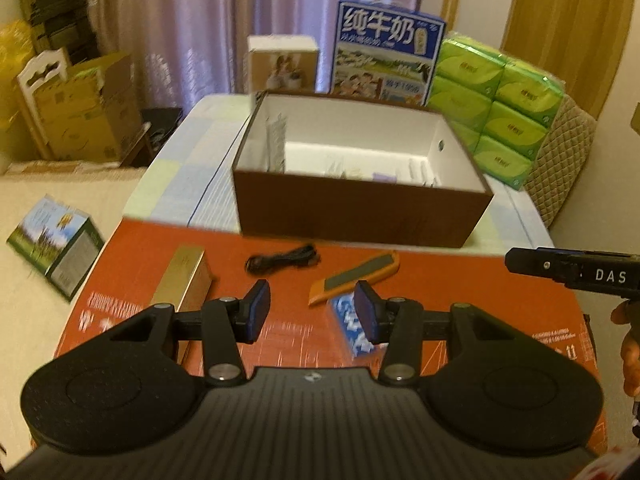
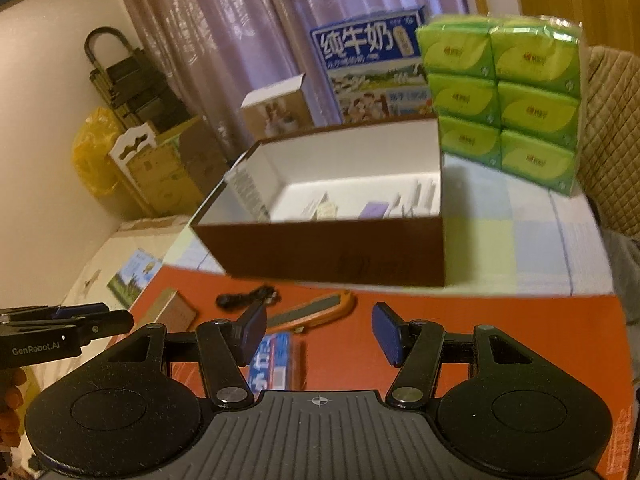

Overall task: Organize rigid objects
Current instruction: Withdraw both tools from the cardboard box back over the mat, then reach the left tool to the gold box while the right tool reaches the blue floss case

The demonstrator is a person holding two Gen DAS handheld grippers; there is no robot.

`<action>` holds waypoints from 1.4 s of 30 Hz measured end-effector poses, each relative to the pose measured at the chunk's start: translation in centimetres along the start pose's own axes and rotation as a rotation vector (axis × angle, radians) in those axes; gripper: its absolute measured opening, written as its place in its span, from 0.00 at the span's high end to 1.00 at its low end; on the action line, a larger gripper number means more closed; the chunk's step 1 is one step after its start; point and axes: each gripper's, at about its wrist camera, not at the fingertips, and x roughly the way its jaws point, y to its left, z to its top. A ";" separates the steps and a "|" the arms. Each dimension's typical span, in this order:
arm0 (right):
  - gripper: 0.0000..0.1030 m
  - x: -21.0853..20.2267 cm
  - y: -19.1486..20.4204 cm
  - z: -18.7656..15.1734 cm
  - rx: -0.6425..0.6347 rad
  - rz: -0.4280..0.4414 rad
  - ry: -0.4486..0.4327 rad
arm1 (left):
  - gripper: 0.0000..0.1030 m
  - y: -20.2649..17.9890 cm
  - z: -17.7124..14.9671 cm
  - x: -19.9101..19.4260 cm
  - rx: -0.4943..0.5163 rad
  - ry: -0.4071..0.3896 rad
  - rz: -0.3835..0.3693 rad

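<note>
On the red board [image 1: 400,280], at twelve o'clock of the empty, parted left gripper [image 1: 312,312] and right gripper [image 2: 320,334], a stiff, light-looking utility knife [image 1: 356,276] is being approached, probably best pinched across its flat sides.

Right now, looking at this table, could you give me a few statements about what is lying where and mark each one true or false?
1. The brown box is open at the top. True.
2. The orange utility knife is inside the box. False: it lies on the red surface in front of it.
3. The left gripper holds the black cable. False: the gripper is empty and open.
4. Green tissue packs are stacked behind the box. True.
5. The right gripper is open and empty. True.
</note>
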 end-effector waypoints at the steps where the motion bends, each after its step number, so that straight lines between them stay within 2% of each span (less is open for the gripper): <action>1: 0.46 0.1 0.0 -0.4 -0.001 0.008 0.012 | 0.59 0.2 -0.5 -0.2 -0.007 0.006 0.005; 6: 0.46 0.9 0.2 -2.3 0.002 0.031 0.071 | 0.59 1.0 -2.8 -0.5 -0.030 0.038 0.029; 12: 0.46 2.1 1.0 -4.3 -0.002 0.045 0.143 | 0.59 1.9 -4.0 0.4 -0.033 0.071 0.039; 18: 0.46 4.1 2.3 -5.0 0.013 0.033 0.191 | 0.59 2.9 -4.1 1.9 -0.011 0.099 0.018; 30: 0.44 8.0 4.2 -4.8 0.027 -0.027 0.231 | 0.59 5.6 -3.2 5.1 0.034 0.130 -0.032; 42: 0.39 12.3 5.3 -5.2 0.016 -0.079 0.274 | 0.59 8.1 -2.1 7.5 0.058 0.143 -0.034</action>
